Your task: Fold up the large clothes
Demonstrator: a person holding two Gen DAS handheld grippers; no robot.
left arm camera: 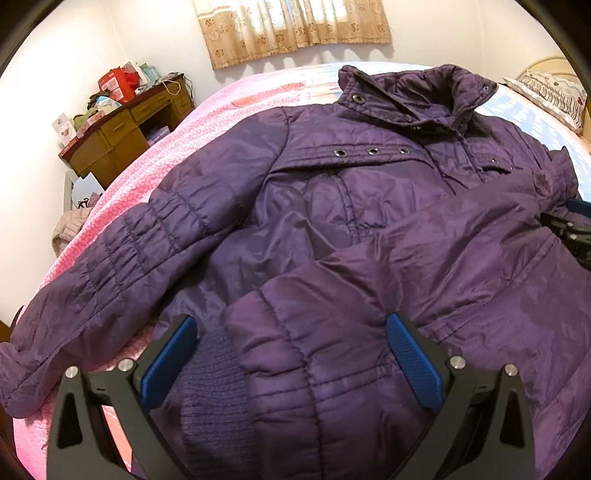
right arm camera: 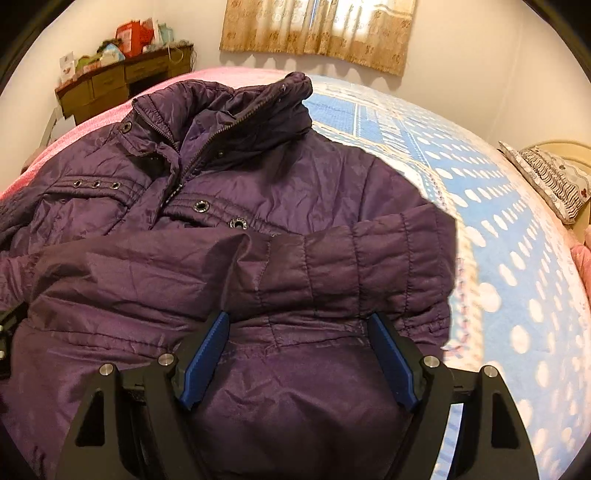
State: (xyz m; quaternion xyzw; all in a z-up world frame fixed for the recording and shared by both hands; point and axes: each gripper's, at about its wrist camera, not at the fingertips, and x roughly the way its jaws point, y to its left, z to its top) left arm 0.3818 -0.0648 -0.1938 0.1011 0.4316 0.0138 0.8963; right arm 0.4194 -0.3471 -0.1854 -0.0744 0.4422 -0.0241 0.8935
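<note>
A large purple quilted jacket (left arm camera: 332,206) lies front up on the bed, collar away from me. One sleeve is folded across its chest (right arm camera: 280,266); its ribbed knit cuff (left arm camera: 210,391) lies between my left fingers. The other sleeve (left arm camera: 110,266) stretches out to the left over the pink cover. My left gripper (left arm camera: 291,332) is open, hovering over the folded sleeve's end. My right gripper (right arm camera: 299,328) is open above the jacket's body, just below the folded sleeve. It also shows at the right edge of the left wrist view (left arm camera: 572,229).
The bed has a pink cover (left arm camera: 155,147) on its left part and a blue dotted sheet (right arm camera: 498,240) on its right part. A pillow (right arm camera: 554,177) lies far right. A cluttered wooden desk (left arm camera: 122,125) stands by the far left wall. A curtain (right arm camera: 317,33) hangs behind.
</note>
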